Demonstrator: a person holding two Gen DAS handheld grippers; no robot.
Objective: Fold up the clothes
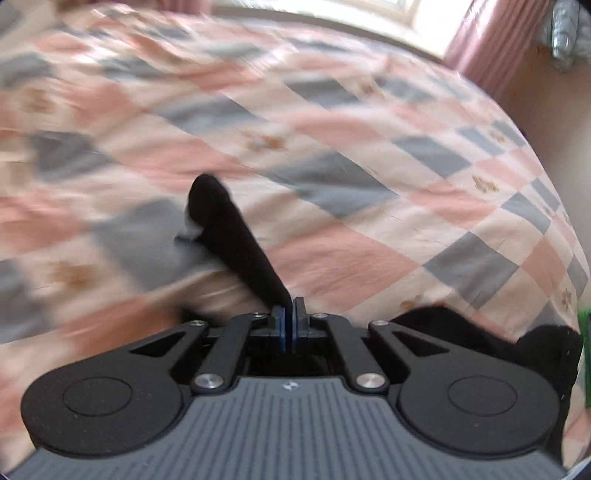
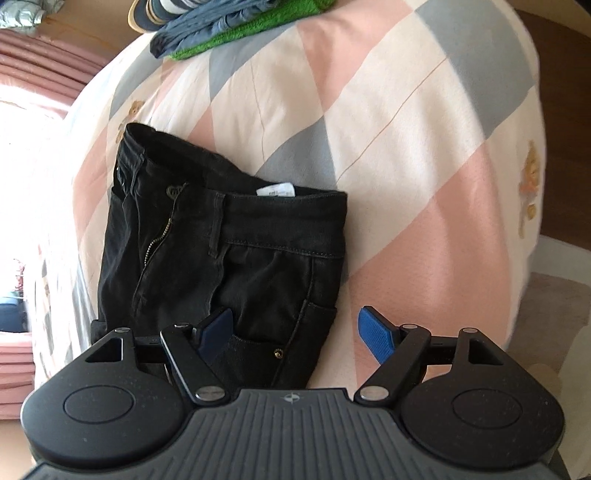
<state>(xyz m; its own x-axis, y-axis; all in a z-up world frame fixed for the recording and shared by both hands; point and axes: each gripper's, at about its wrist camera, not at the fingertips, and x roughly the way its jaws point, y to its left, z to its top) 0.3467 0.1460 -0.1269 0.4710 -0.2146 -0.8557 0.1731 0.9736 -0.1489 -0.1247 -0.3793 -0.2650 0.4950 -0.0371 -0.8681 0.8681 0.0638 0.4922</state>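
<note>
Left wrist view: the left gripper has its jaws pressed together on a narrow strip of black cloth, which runs up and leftward from the tips over the checked bedspread (the picture is smeared, so I cannot tell which part of the garment this is).

Right wrist view: the right gripper stands spread and empty, its fingers straddling the near end of the black jeans. These lie folded near the bed's left edge, waistband farthest, long axis straight away from the tool. A folded pile sits at the far edge.

The right gripper looks nearer for any next fold.
</note>
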